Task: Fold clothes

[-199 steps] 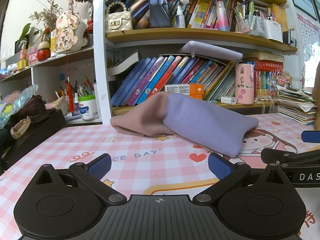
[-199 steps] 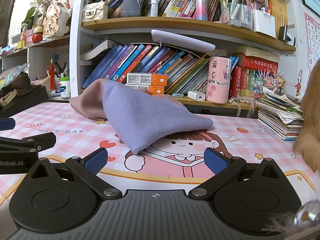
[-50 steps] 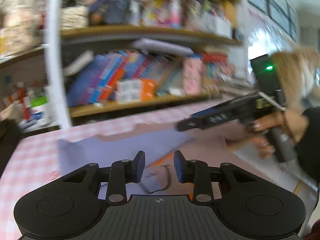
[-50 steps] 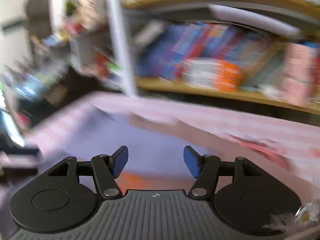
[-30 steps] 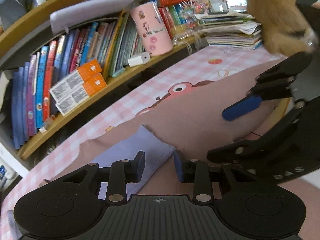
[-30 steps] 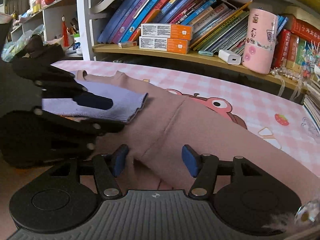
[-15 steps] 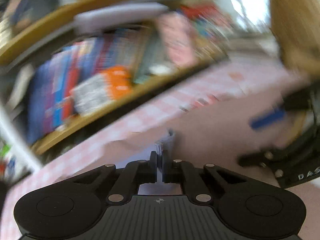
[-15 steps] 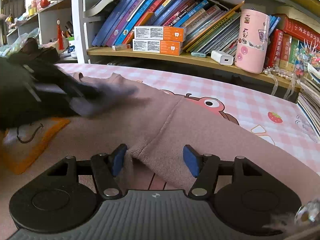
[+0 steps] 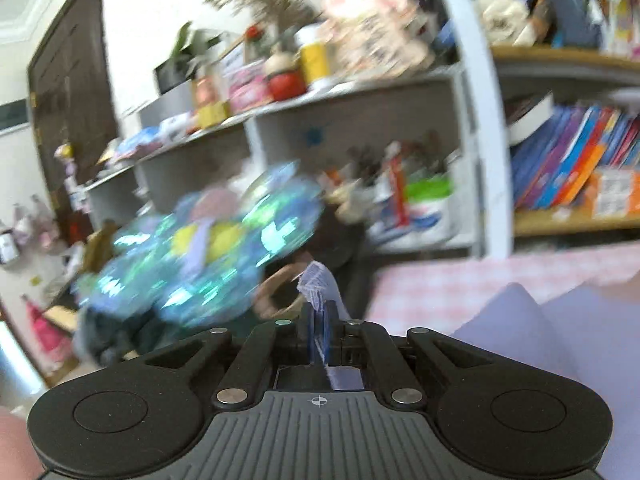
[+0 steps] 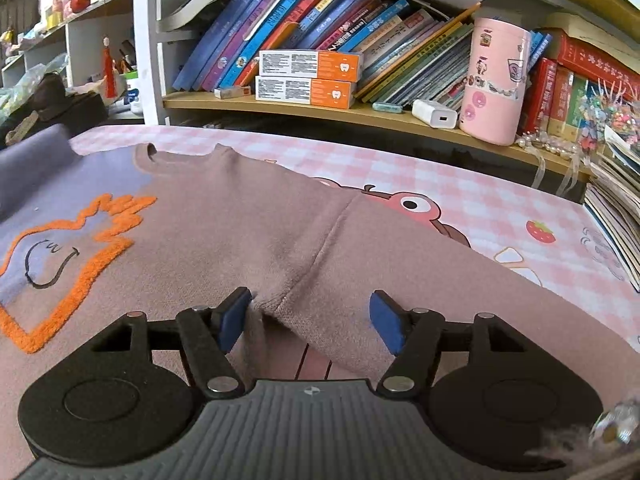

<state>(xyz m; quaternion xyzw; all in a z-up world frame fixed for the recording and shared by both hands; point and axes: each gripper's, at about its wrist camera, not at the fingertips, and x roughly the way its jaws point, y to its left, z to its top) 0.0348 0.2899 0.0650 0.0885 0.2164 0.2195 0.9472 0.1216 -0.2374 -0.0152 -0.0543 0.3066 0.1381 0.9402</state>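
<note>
A pink and lilac sweatshirt (image 10: 224,216) with an orange outlined patch (image 10: 80,248) lies spread on the pink checked table (image 10: 460,184). My right gripper (image 10: 310,316) is open low over the shirt, its blue pads either side of a raised fold at the sleeve seam (image 10: 320,256). My left gripper (image 9: 319,330) is shut on the ribbed lilac cuff (image 9: 318,284), which sticks up between the pads. More lilac sleeve cloth (image 9: 540,320) trails to the right in the left wrist view, which is blurred.
A bookshelf (image 10: 320,110) with books, two orange boxes (image 10: 308,78), a white charger (image 10: 434,114) and a pink tumbler (image 10: 496,80) runs along the table's far edge. Stacked papers (image 10: 616,216) sit at the right. Cluttered shelves (image 9: 280,100) and an iridescent bag (image 9: 208,248) lie beyond the left end.
My left gripper, shut on the lilac cuff, has swung left and now faces the cluttered shelves beyond the table's left end. It has left the right wrist view. The right gripper stays open.
</note>
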